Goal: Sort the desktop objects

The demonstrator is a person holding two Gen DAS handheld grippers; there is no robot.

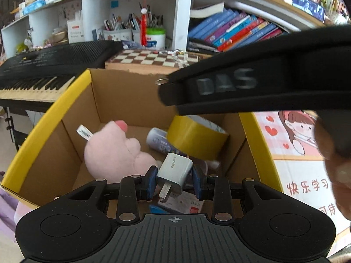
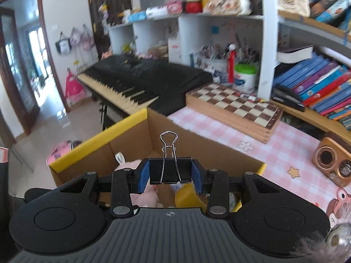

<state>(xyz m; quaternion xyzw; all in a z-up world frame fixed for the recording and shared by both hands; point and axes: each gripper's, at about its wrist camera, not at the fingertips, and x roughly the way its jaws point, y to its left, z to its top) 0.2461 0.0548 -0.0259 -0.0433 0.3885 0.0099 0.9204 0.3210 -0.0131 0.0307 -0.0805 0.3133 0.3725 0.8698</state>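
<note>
My left gripper (image 1: pixel 174 180) is shut on a white plug charger (image 1: pixel 174 172) and holds it over the open cardboard box (image 1: pixel 65 100) with yellow flaps. Inside the box lie a pink plush toy (image 1: pixel 114 151), a yellow tape roll (image 1: pixel 195 138), a white remote (image 1: pixel 158 141) and a card (image 1: pixel 186 203). My right gripper (image 2: pixel 170 174) is shut on a black binder clip (image 2: pixel 170 171), its wire handles upright, just above the same box (image 2: pixel 122 127). The right gripper also shows in the left wrist view (image 1: pixel 252 83), above the box.
A black keyboard (image 2: pixel 140 76) stands behind the box. A wooden chessboard (image 2: pixel 234 107) lies on the pink checked desk cover (image 2: pixel 274 151). A brown retro radio (image 2: pixel 333 160) sits at right. Shelves hold books (image 2: pixel 318 83) and pen cups (image 2: pixel 219 63).
</note>
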